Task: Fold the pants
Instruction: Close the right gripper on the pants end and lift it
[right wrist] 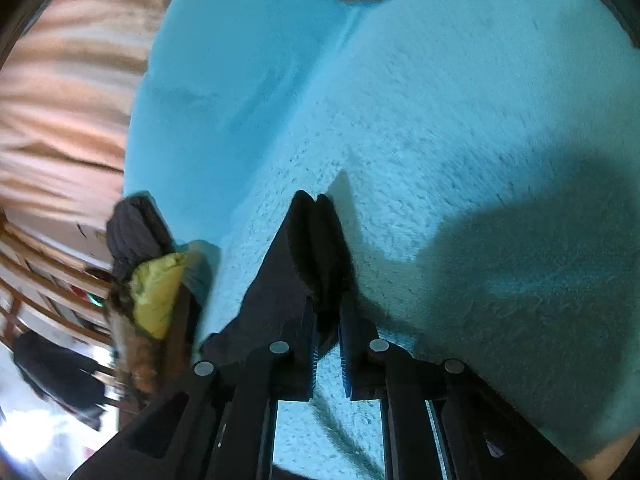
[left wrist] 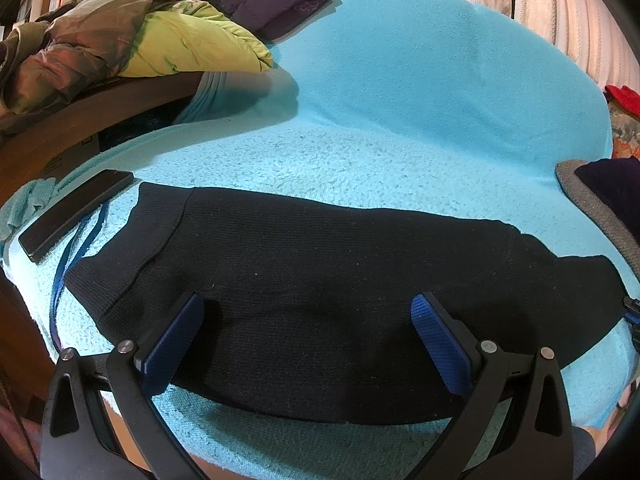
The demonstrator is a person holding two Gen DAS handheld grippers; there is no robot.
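Observation:
Black knit pants (left wrist: 320,280) lie flat across a light blue fleece blanket (left wrist: 400,100), with the ribbed waistband at the left and a blue drawstring (left wrist: 66,264) trailing out. My left gripper (left wrist: 308,320) is open, its blue pads (left wrist: 440,344) wide apart over the near edge of the pants. In the right wrist view, my right gripper (right wrist: 326,276) is shut on a fold of the black pants (right wrist: 320,240), held above the blanket (right wrist: 440,120). A bit of the right gripper (left wrist: 632,312) shows at the pants' right end in the left wrist view.
A black phone (left wrist: 76,214) lies on the blanket left of the waistband. Jackets, one yellow-green (left wrist: 192,44), are piled on a wooden armrest (left wrist: 80,128) at the back left. A grey-edged dark cloth (left wrist: 600,200) lies at the right. Striped curtains (left wrist: 560,8) hang behind.

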